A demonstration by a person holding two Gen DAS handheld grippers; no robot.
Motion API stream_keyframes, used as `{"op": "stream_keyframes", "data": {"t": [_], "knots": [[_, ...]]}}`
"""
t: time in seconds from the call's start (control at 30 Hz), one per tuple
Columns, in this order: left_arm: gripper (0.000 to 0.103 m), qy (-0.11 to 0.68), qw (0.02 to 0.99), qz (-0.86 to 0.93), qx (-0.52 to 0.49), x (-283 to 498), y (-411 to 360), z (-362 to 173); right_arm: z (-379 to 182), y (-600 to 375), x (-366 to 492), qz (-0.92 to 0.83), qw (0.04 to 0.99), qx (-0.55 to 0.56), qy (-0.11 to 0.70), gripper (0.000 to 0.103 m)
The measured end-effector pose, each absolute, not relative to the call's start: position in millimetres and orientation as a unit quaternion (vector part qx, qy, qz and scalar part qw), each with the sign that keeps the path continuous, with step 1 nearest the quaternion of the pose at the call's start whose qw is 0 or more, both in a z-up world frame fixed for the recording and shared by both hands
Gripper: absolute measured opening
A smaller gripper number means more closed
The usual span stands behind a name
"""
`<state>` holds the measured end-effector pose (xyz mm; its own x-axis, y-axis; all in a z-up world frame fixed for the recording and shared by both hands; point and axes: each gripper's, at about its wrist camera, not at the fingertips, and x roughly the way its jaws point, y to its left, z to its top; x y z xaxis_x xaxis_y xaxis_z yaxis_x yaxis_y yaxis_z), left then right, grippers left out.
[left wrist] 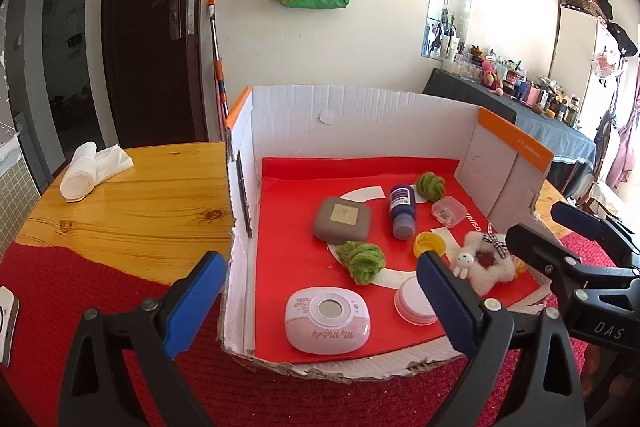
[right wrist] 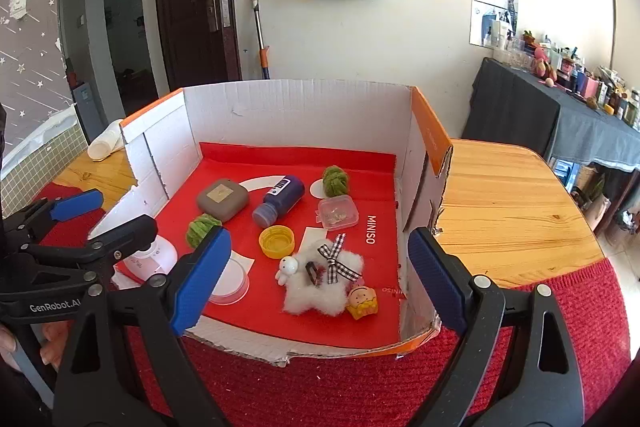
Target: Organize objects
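A white cardboard box point(left wrist: 360, 107) point(right wrist: 296, 99) with a red floor holds small objects: a grey square case point(left wrist: 342, 220) point(right wrist: 223, 199), a blue bottle lying down point(left wrist: 402, 211) point(right wrist: 280, 201), two green yarn balls point(left wrist: 362, 261) point(left wrist: 430, 187), a yellow cap point(left wrist: 429, 243) point(right wrist: 277, 242), a clear small box point(left wrist: 448, 211) point(right wrist: 338, 213), a white fluffy toy point(left wrist: 488, 263) point(right wrist: 320, 283), a pink device point(left wrist: 327, 321) and a white lid point(left wrist: 414, 301) point(right wrist: 232, 281). My left gripper point(left wrist: 320, 307) is open above the box's near left. My right gripper point(right wrist: 320, 279) is open above the fluffy toy; it also shows in the left wrist view point(left wrist: 560, 227).
The box stands on a wooden table point(left wrist: 132, 199) point(right wrist: 508, 203) partly covered by a red knitted cloth point(left wrist: 80, 291) point(right wrist: 360, 387). A rolled white towel point(left wrist: 90, 171) lies at the table's far left. A door, hanging bags and a cluttered side table are behind.
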<state>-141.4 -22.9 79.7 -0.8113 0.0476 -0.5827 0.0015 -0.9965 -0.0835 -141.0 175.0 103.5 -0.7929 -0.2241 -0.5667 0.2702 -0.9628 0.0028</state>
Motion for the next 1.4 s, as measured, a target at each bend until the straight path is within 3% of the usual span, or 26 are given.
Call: {"op": "stream_keyframes", "data": {"t": [1.4], "knots": [[0.098, -0.006, 0.004, 0.959, -0.282, -136, -19, 75, 86, 185, -146, -0.949, 0.118, 0.292, 0.028, 0.094]]}}
